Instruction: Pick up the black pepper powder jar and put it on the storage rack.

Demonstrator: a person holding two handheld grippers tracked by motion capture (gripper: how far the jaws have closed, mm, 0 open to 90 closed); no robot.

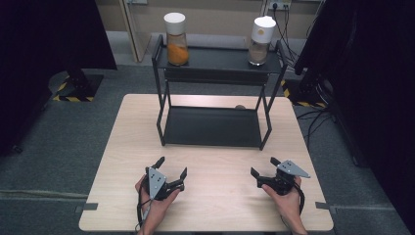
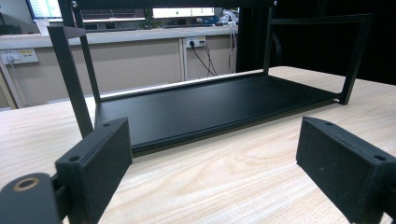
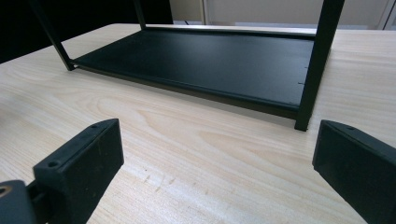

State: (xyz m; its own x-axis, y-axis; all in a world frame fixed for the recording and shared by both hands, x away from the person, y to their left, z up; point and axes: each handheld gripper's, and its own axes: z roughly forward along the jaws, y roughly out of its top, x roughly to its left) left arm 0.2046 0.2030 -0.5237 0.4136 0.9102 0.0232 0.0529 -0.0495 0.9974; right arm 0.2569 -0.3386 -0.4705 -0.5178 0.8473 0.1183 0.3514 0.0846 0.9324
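Observation:
A black two-tier metal rack (image 1: 214, 126) stands at the far middle of the wooden table (image 1: 132, 147). On its top shelf are a white-capped jar of orange powder (image 1: 176, 40) at the left and a white-capped jar of brownish contents (image 1: 260, 41) at the right. My left gripper (image 1: 171, 168) rests open near the front left, held in a hand. My right gripper (image 1: 265, 166) is open near the front right. In the left gripper view the rack's lower shelf (image 2: 210, 105) lies ahead beyond the open gripper (image 2: 212, 163); the right gripper view shows that shelf (image 3: 210, 60) ahead of the open gripper (image 3: 219, 163). Nothing is between either pair of jaws.
Black curtains hang on both sides of the table. Stand bases with yellow-black tape (image 1: 73, 93) sit on the grey floor, and cables (image 1: 313, 117) run at the right. A small brown object (image 1: 240, 106) peeks from behind the rack's lower shelf.

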